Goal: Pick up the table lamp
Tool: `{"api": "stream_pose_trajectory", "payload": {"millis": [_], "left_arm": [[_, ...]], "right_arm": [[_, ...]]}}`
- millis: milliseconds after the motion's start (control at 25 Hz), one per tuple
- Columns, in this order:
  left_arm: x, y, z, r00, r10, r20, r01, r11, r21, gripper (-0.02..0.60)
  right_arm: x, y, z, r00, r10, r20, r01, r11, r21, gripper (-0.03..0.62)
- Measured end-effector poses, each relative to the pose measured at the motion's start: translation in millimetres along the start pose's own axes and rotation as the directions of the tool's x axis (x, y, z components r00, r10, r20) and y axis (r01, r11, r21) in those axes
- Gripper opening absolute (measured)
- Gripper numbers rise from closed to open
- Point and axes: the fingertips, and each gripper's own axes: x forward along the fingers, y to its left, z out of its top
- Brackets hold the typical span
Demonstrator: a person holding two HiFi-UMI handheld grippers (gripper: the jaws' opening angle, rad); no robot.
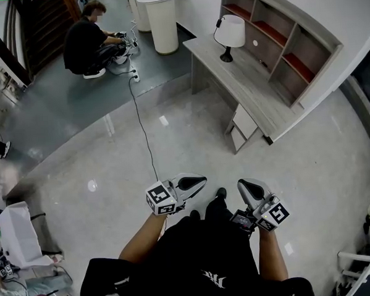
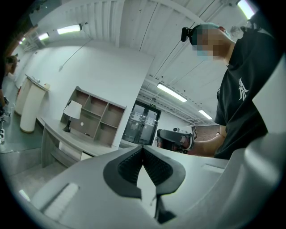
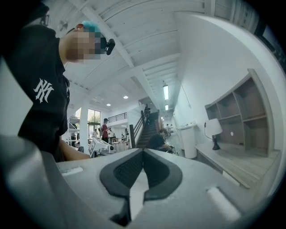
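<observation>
The table lamp (image 1: 229, 35), white shade on a black stem and base, stands on the grey desk (image 1: 247, 88) far ahead of me. It also shows small in the left gripper view as the lamp (image 2: 71, 112) and in the right gripper view as the lamp (image 3: 214, 130). My left gripper (image 1: 203, 182) and right gripper (image 1: 240, 185) are held close to my body, pointing toward each other, both shut and empty. Their jaws meet at the tips in each gripper view (image 2: 143, 147) (image 3: 143, 150).
A shelf unit (image 1: 284, 40) backs the desk. A white cylindrical column (image 1: 162, 22) stands left of it. A person in black (image 1: 90, 44) crouches on the dark floor, and a cable (image 1: 140, 128) runs across the pale floor toward me. A white bag (image 1: 17, 235) sits at left.
</observation>
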Motion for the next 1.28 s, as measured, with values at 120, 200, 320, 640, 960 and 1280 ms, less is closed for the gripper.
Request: {"api": "stream_pose_trajectory", "payload": {"millis": [120,200,320,640,960,1280], "left_arm": [[-0.1,1.5,-0.4,1.0,-0.002,0.001,0.002,1.0,-0.003,-0.002],[-1.0,3.1,0.6,1.0,-0.003,0.001,0.003,1.0,-0.006,-0.002],[1.9,6.9,2.0,1.0,-0.001,0.002,0.001,1.0,-0.011,-0.002],[17.2,37.5,3.8,1.0,0.024,0.004,-0.024,0.999,-0.023,-0.002],[29.2,105.1,17.8,0.995,0.102,-0.017,-0.102,0.994,-0.025,-0.002],[69.1,179.9,63.4,0.988,0.156,-0.009,-0.155,0.988,0.012,-0.002]], "right_arm": [[0.6,-1.2,-0.7,1.0,-0.005,0.005,0.005,1.0,0.004,0.002],[0.9,-1.9,-0.1,1.0,-0.009,0.007,0.009,1.0,-0.001,0.002],[-2.2,-8.4,-1.6,1.0,-0.024,-0.001,0.024,1.0,0.002,0.002],[10.7,-41.6,-15.5,0.999,-0.013,-0.043,0.015,0.999,0.035,0.002],[71.8,-102.5,-2.7,0.997,0.063,0.035,-0.065,0.996,0.056,0.002],[122.3,-186.4,20.2,0.992,0.116,0.057,-0.12,0.99,0.078,0.002]]}}
